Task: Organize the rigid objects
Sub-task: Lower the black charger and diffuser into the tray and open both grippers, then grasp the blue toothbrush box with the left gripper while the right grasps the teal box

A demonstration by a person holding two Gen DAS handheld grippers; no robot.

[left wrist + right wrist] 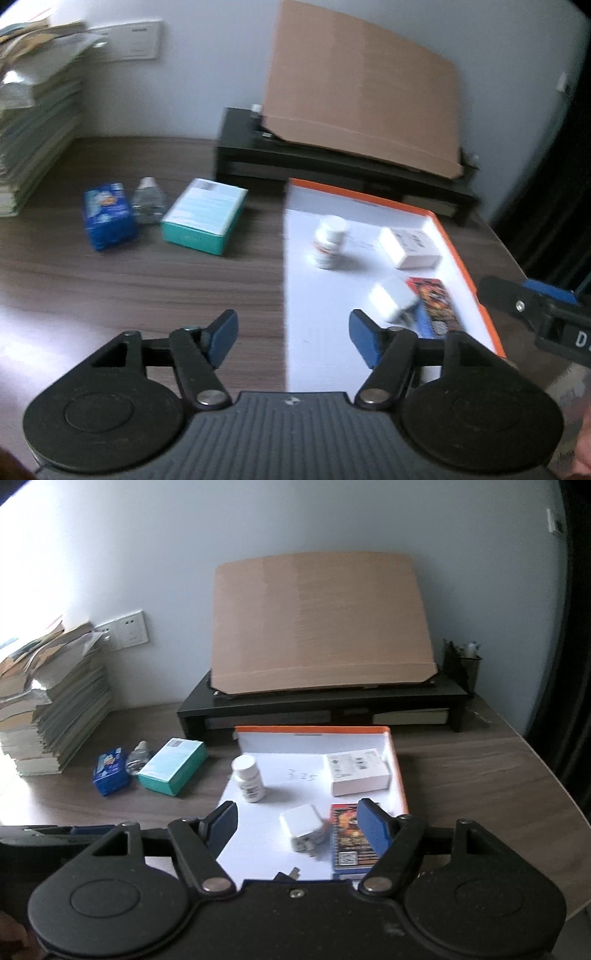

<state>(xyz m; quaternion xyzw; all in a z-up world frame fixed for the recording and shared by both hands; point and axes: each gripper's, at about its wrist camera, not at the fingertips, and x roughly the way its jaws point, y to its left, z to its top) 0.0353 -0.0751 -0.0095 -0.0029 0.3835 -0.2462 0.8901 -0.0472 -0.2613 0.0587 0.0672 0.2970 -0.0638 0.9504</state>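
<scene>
On the counter (480, 775): orange-rimmed tray (397, 771), partly filled.
Tray, done: white box (356, 777), card pack (349, 840), charger plug (303, 829), pill bottle (249, 779) all inside.
Left to go, by my read: teal box (173, 766), blue packet (110, 771), clear bottle (138, 760), grouped near the book stack (51, 716).
Left tongs (293, 338): wide apart, nothing held.
Right tongs (297, 825): spread over the tray, empty.

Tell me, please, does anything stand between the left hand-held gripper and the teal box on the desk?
Nothing visible does. The left hand-held gripper is open and empty, and only bare desk lies between it and the teal box; the small clear bottle sits beside it.
</scene>
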